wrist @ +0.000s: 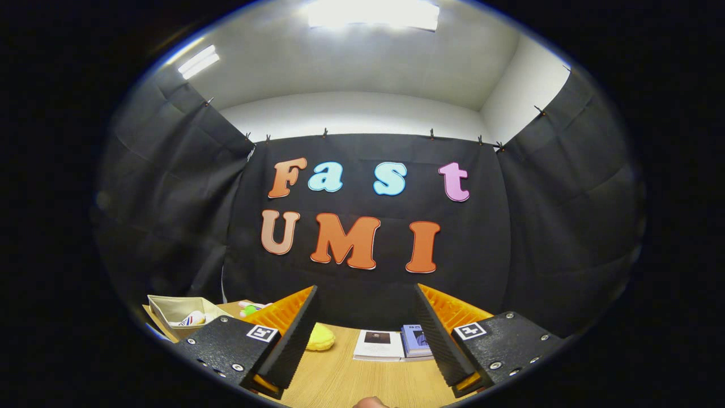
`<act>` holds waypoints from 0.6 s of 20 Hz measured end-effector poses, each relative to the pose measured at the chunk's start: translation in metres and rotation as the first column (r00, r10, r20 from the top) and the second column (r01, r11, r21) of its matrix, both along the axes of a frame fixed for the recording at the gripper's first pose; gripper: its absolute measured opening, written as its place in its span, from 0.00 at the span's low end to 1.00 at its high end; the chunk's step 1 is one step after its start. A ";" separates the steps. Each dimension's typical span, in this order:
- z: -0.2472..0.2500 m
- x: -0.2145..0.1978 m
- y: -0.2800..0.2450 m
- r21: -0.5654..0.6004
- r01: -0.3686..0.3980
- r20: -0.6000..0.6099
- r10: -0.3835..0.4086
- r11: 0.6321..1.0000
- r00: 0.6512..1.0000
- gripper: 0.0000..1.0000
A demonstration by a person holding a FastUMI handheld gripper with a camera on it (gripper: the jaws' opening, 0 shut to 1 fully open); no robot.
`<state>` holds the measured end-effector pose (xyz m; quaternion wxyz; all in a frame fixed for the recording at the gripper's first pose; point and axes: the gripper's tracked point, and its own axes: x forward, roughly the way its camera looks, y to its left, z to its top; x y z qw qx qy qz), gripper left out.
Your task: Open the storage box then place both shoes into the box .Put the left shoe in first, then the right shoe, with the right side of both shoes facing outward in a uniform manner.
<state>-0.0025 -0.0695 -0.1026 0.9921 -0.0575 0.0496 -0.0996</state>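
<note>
The hand-held gripper (365,334) is raised and aimed almost level at the booth's back wall, its two fingers spread wide with nothing between them but bare wooden tabletop (362,379). Held that high, it looks over the things on the table rather than down at them, which may be why so little of the working area shows.

Beyond the left finger, off to the side, sits a cream fabric storage box (170,309) with an open top; something white with red and blue stripes (192,320) lies inside it, possibly a shoe, though too little shows to be sure. Just past that box are small pink and green items (252,309) I cannot identify. Between the fingers and a little ahead lies a soft yellow object (320,338), partly hidden behind the left finger, and to its right a pair of small booklets (393,344) lie flat on the wood. A rounded fingertip-like shape (371,403) peeks in nearest the camera.

With the box already open and perhaps something in it, this could be an approach toward the shoes or a withdrawal after loading; I can't tell which.
</note>
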 end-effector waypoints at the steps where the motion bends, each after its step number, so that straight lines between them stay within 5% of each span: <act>1: 0.000 0.000 0.001 0.001 0.001 -0.002 -0.001 1.000 1.000 0.97; 12: -0.010 0.004 0.002 0.014 0.010 -0.038 -0.010 1.000 0.999 0.98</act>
